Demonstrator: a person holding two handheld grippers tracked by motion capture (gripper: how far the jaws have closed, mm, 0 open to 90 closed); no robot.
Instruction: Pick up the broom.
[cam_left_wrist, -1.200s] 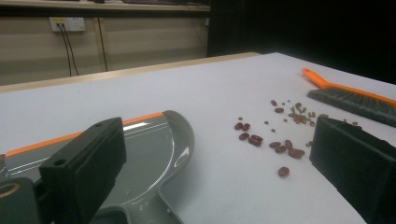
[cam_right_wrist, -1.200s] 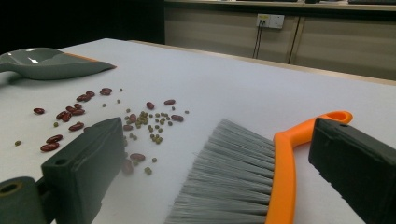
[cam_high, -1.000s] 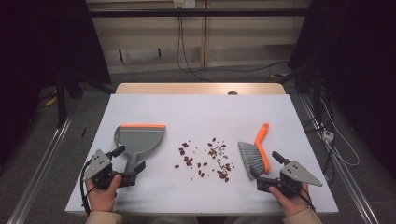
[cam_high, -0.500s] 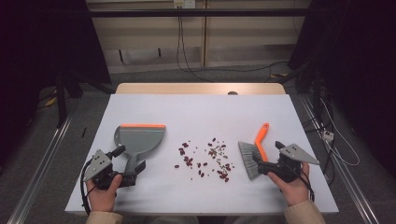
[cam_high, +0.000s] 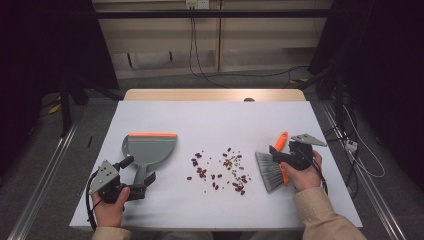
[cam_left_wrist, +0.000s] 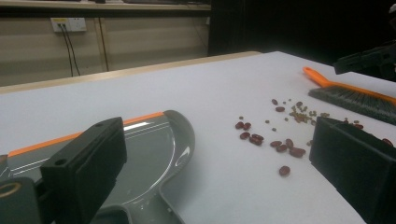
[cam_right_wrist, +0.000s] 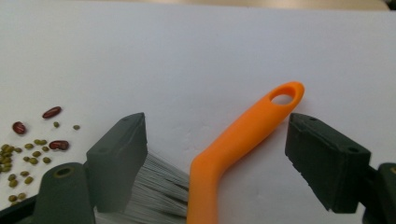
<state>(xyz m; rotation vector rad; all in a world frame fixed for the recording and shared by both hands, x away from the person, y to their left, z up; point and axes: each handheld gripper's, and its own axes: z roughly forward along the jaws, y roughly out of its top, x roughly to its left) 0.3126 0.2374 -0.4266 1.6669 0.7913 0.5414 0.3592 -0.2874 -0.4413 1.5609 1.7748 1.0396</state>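
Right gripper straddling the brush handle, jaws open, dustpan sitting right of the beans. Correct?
One error: the dustpan sits left of the beans, per the high view. The right gripper does straddle the brush handle, jaws open though just closing.

Cables (cam_high: 192, 45) hang from a wall socket (cam_high: 196, 4) behind the table.

Lab: white table (cam_high: 215, 120), dark curtains (cam_high: 45, 55), floor cables (cam_high: 200, 55), wall sockets (cam_left_wrist: 70, 23).

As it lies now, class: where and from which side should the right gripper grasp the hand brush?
Grip the orange handle, probably just behind the bristles. It lies flat and slender between the right gripper's closing jaws, so come from above, pads on its long sides.
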